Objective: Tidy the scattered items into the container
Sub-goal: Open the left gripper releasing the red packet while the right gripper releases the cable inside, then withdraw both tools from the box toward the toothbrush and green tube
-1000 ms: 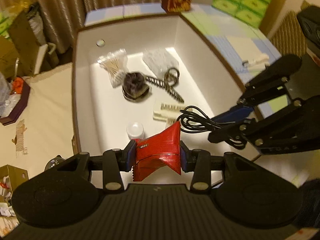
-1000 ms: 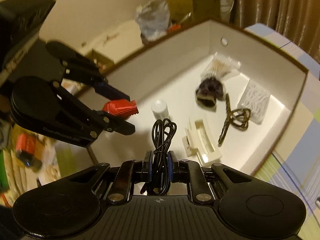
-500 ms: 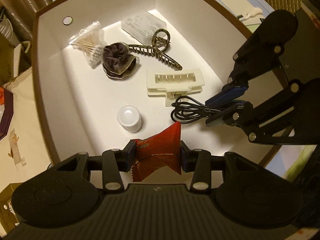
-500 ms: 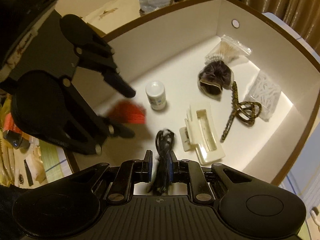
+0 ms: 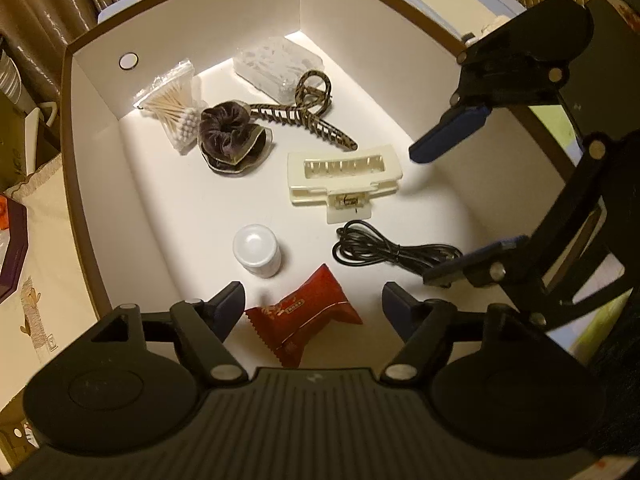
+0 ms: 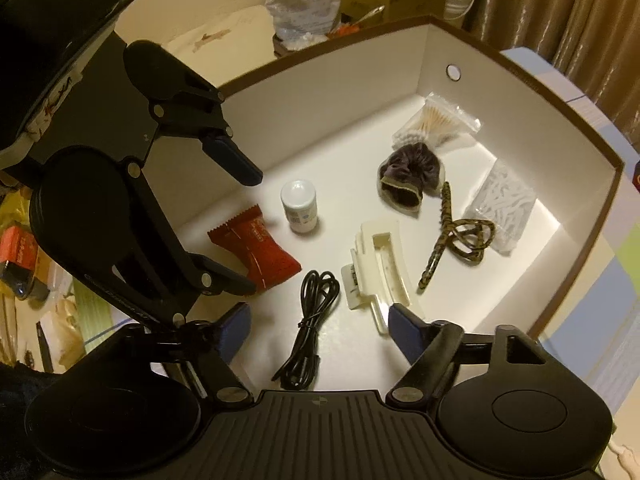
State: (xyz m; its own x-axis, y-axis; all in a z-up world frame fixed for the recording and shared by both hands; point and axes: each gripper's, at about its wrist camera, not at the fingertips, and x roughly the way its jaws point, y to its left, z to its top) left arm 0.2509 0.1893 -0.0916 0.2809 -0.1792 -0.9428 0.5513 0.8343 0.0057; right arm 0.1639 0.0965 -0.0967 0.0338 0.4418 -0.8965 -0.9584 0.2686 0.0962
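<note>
The white box (image 5: 96, 184) with a brown rim holds several items. A red packet (image 5: 306, 316) lies on the box floor between the open fingers of my left gripper (image 5: 312, 304); it also shows in the right wrist view (image 6: 256, 254). A coiled black cable (image 6: 314, 312) lies on the floor between the open fingers of my right gripper (image 6: 318, 330), and shows in the left wrist view (image 5: 384, 250). Both grippers are empty and hover over the box. The right gripper (image 5: 452, 204) shows at the right of the left wrist view.
In the box lie a cream hair clip (image 5: 346, 176), a small white bottle (image 5: 256, 250), a dark scrunchie (image 5: 230, 134), a leopard hair claw (image 5: 310, 114), a bag of cotton swabs (image 5: 174, 104) and a clear bag (image 5: 278, 66). Curtains and clutter surround the box.
Both grippers have opened. The red packet dropped from the left gripper and the black cable from the right onto the box floor. Both grippers came lower over the box.
</note>
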